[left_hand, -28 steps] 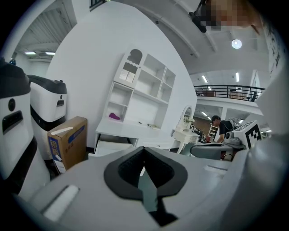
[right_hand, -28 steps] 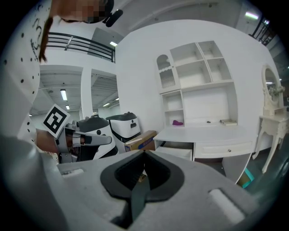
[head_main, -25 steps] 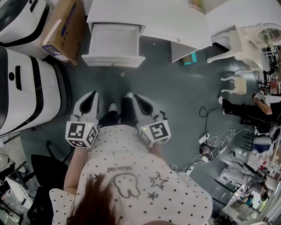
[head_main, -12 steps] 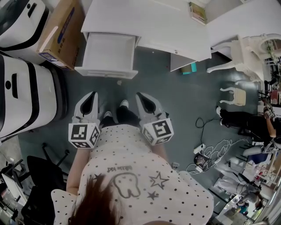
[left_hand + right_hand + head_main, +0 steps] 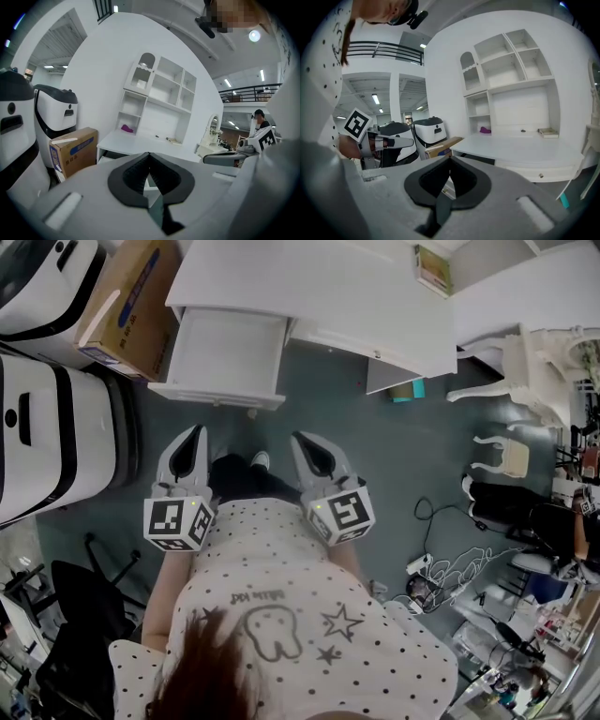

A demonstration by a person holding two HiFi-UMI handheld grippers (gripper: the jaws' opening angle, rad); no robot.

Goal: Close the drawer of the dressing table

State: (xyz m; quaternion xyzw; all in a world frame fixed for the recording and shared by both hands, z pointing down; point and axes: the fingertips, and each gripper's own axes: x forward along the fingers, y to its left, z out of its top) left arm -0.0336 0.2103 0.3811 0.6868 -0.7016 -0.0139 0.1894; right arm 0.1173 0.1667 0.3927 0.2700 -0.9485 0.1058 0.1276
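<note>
The white dressing table (image 5: 328, 287) stands at the top of the head view, its left drawer (image 5: 223, 352) pulled out and empty, with the front panel (image 5: 214, 395) nearest me. My left gripper (image 5: 194, 434) and right gripper (image 5: 303, 440) are held side by side just short of that panel, touching nothing. Both are shut and hold nothing. In the left gripper view the shut left gripper (image 5: 149, 154) points at the table top (image 5: 136, 140). The right gripper view shows the shut right gripper (image 5: 450, 158) aimed at the table top (image 5: 520, 146), with shelves above it.
A cardboard box (image 5: 127, 296) and two big white machines (image 5: 47, 427) stand left of the drawer. A white chair (image 5: 525, 352) is at the right, cables (image 5: 450, 568) lie on the floor, and a person (image 5: 525, 507) sits at the far right. A black chair base (image 5: 84, 615) is behind, left.
The table and open drawer have drawn nearer in the head view as I stepped forward with both grippers. Both grippers stayed shut and side by side.
</note>
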